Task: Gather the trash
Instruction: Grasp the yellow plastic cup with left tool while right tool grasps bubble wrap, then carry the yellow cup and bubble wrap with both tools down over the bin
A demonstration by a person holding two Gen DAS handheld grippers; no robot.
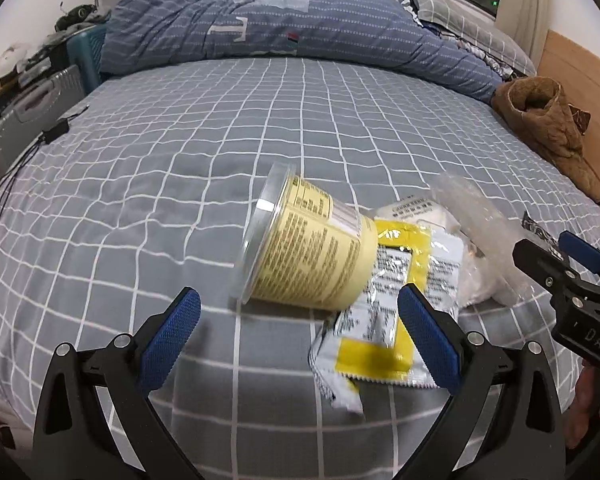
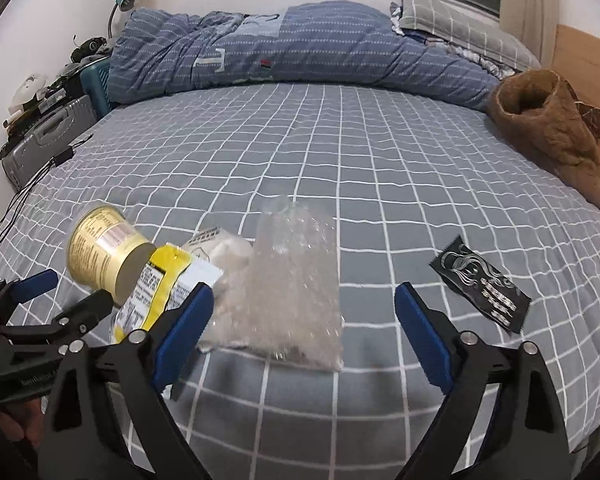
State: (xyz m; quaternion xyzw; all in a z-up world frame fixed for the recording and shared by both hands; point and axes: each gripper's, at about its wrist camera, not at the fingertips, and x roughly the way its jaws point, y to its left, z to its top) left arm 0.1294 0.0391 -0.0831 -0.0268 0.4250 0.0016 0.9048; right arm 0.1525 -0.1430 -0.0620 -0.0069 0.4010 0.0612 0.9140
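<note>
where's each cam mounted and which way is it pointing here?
Left wrist: on the left gripper, looking along its open fingers across the bed at the yellow cup; the right gripper shows at the right edge.
Right wrist: on the right gripper, open, facing the clear plastic bag; the left gripper shows at the left.
Shared: cup, yellow sachet, bag, blue duvet.

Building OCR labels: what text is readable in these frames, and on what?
"T": blue quilt.
"DAS": right hand-held gripper, body; partly cut off.
Yellow cup: dense print, too blurred.
Yellow-and-silver packet: too blurred.
Black sachet: pale marks, too small.
White pack: unreadable.
</note>
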